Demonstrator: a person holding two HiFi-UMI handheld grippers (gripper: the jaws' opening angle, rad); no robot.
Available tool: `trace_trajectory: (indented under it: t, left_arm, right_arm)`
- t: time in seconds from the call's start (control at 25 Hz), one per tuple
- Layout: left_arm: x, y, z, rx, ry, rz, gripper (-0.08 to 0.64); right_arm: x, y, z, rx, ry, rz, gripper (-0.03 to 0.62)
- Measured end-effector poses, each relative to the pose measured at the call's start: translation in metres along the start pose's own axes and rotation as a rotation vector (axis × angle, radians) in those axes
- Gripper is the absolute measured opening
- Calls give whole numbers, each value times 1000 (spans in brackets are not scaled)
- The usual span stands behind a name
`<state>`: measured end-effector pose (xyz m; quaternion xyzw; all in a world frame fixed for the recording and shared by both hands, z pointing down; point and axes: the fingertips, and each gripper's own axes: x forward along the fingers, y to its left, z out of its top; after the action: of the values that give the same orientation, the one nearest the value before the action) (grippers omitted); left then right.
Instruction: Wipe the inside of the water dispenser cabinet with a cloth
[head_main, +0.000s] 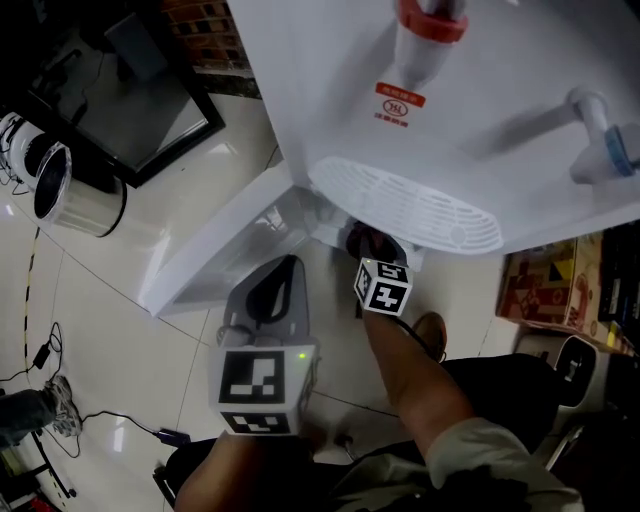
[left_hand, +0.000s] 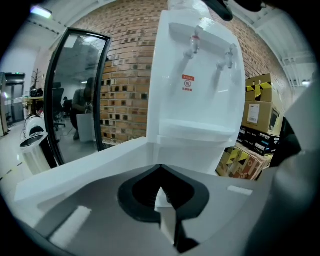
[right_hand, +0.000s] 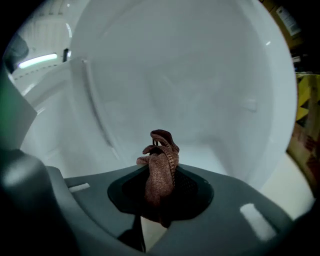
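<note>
The head camera sits high above the person and looks steeply down on the front of the water dispenser (head_main: 470, 110), its open cabinet door (head_main: 210, 255) and both claws. The camera on the left claw (head_main: 285, 275) stands well back and low, facing the dispenser's whole front, with the door running in from the left. The camera on the right claw (head_main: 368, 245) sits close inside the cabinet, facing its white inner wall (right_hand: 175, 85). Head and left views share the taps (left_hand: 192, 45), drip tray (left_hand: 197, 131) and door
</note>
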<state>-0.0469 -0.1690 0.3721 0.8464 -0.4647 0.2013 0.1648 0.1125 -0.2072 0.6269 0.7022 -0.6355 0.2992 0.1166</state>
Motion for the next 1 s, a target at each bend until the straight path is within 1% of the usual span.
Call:
trace_trajectory:
  t: [0.08,0.12,0.2,0.36,0.48,0.64,0.76,1.0]
  left_arm:
    - [-7,10,-5,-4,8,20,0]
    - [-11,15,-7,-7,11,31,0]
    - [-19,26,-12,-14,17,53,0]
    - [-32,40,-20,-34,28,83,0]
    - [-39,46,-22,-75,42,82,0]
    - [-42,56,-26,-117,54,86,0]
    - [-39,56,-26,-123,58,81,0]
    - [-33,50,-24,-117,59,67,0]
  right_arm:
    - [2,40,-2,-69,3,115,106]
    - [3,56,-5,-102,9,150,106]
    - [8,78,-12,-135,29,190,106]
    - [28,98,-30,-105,100,217,106]
    - [43,96,-42,-77,146,198,107]
    - [61,77,-63,-56,236,135,107]
    - [66,66,-71,-53,276,97,107]
    - [59,55,-72,-82,293,43,106]
